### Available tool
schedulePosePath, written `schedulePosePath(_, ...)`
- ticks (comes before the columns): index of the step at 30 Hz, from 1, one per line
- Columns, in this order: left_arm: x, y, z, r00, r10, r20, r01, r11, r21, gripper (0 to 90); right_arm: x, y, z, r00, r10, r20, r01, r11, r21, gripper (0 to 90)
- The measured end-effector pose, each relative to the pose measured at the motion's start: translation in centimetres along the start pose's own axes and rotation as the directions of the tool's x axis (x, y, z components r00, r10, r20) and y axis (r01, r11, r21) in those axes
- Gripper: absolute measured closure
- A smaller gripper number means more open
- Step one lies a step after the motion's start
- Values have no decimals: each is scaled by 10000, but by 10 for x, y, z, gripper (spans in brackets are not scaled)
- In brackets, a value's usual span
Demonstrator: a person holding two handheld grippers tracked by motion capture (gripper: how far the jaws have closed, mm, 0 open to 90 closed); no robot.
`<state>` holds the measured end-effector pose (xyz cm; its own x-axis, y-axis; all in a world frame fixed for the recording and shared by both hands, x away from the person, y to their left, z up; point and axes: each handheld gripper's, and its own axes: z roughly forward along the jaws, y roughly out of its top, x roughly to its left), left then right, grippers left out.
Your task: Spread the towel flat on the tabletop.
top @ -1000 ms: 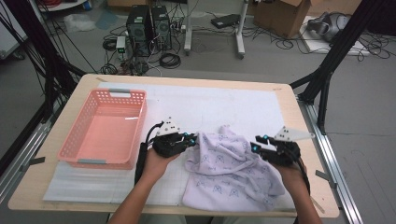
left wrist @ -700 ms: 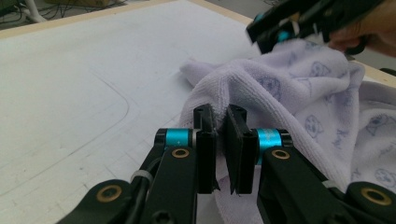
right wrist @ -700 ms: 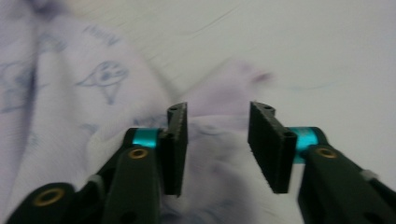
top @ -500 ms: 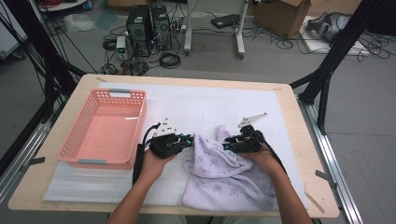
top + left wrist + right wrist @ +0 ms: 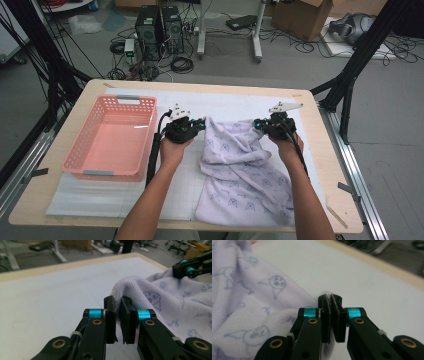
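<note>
1. The printed towel [image 5: 245,170] lies right of centre on the counter [image 5: 320,165], its far edge raised.
2. The left gripper [image 5: 199,125] pinches the corner at ten o'clock; the right gripper [image 5: 258,123], jaws just closing, clamps cloth at one o'clock.
3. Best practice: pull both corners evenly apart, keeping the edge taut.
4. A pink basket [image 5: 111,137] sits at nine o'clock.

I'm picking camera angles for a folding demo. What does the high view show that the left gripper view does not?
High view: the pink basket, the person's forearms, the whole towel and the floor clutter. Left gripper view: a close look at the left gripper with its jaws shut on a towel edge. Both: towel, white mat, and the right gripper shut on the towel's other corner.
</note>
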<state>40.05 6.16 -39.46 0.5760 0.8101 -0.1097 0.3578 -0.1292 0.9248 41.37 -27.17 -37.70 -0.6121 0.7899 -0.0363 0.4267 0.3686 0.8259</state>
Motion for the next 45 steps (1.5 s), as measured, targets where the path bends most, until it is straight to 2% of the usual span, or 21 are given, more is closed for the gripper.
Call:
schedulePosePath(2, 8, 2, 3, 9978, -507, -422, 499, 9986, -191, 845, -3, 7, -1, 9945, 162, 1036, -132, 9995, -296, 867)
schedulePosePath(5, 13, 0, 3, 9935, -1101, -292, 1101, 9939, -15, 741, -12, 13, -6, 9782, 651, 1972, -495, 9953, -832, 869)
schedulePosePath(7, 11, -2, 4, 9965, -840, -20, 840, 9957, 390, 663, -17, 16, -10, 9542, 943, 2839, -636, 9913, -1155, 868)
schedulePosePath(8, 10, -3, 4, 9972, -746, -41, 748, 9962, 445, 630, -21, 16, -14, 9278, 1271, 3508, -771, 9852, -1531, 868)
schedulePosePath(10, 7, -4, 5, 9963, -835, 187, 824, 9952, 537, 564, -28, 13, -19, 8994, 2019, 3877, -1276, 9696, -2088, 859)
schedulePosePath(11, 5, -7, 6, 9956, -847, 396, 824, 9949, 576, 540, -31, 11, -18, 8975, 2379, 3714, -1631, 9614, -2218, 840)
schedulePosePath(12, 3, -9, 7, 9945, -847, 609, 805, 9944, 679, 535, -34, 9, -16, 9068, 2614, 3309, -1997, 9573, -2090, 778)
schedulePosePath(13, 0, -12, 10, 9942, -782, 744, 714, 9934, 899, 522, -35, 7, -13, 9136, 2593, 3131, -2124, 9612, -1763, 686)
schedulePosePath(15, -4, -19, 14, 9918, -720, 1051, 584, 9901, 1277, 497, -35, 4, -10, 9306, 2584, 2591, -2272, 9631, -1445, 640)
schedulePosePath(18, -9, -28, 21, 9841, -955, 1498, 691, 9826, 1722, 459, -31, -1, -16, 9444, 2247, 2402, -1924, 9697, -1507, 624)
schedulePosePath(21, -18, -30, 28, 9725, -1102, 2051, 745, 9819, 1744, 414, -34, -8, -29, 9467, 2224, 2328, -1889, 9693, -1576, 624)
schedulePosePath(25, -37, -34, 40, 9780, -703, 1965, 328, 9817, 1877, 383, -39, -23, -47, 9495, 2337, 2092, -1995, 9647, -1722, 624)
schedulePosePath(28, -51, -41, 50, 9804, -117, 1969, -385, 9676, 2494, 390, -42, -37, -56, 9514, 2410, 1916, -2090, 9626, -1726, 622)
schedulePosePath(29, -55, -42, 52, 9806, 166, 1951, -694, 9613, 2667, 444, -42, -41, -59, 9523, 2425, 1853, -2112, 9620, -1733, 618)
schedulePosePath(31, -59, -43, 52, 9879, 567, 1444, -968, 9526, 2884, 663, -44, -47, -62, 9507, 2630, 1642, -2393, 9591, -1509, 596)
schedulePosePath(32, -56, -41, 50, 9936, 374, 1070, -663, 9574, 2812, 751, -44, -50, -65, 9508, 2651, 1603, -2402, 9577, -1587, 601)
schedulePosePath(35, -41, -36, 39, 9999, 104, -14, -98, 9697, 2442, 795, -44, -55, -70, 9547, 2492, 1629, -2270, 9633, -1431, 602)
schedulePosePath(38, -16, -36, 21, 9938, -559, -956, 729, 9800, 1852, 800, -44, -62, -73, 9566, 2509, 1481, -2318, 9634, -1344, 583)
schedulePosePath(41, 7, -41, 2, 9768, -953, -1919, 1256, 9803, 1525, 801, -42, -71, -72, 9554, 2580, 1440, -2409, 9623, -1260, 577)
schedulePosePath(43, 17, -47, -6, 9731, -1339, -1876, 1607, 9776, 1356, 799, -39, -76, -68, 9561, 2583, 1384, -2450, 9637, -1065, 583)
schedulePosePath(45, 20, -53, -11, 9781, -1383, -1554, 1600, 9776, 1371, 787, -34, -80, -60, 9617, 2457, 1215, -2376, 9683, -774, 587)
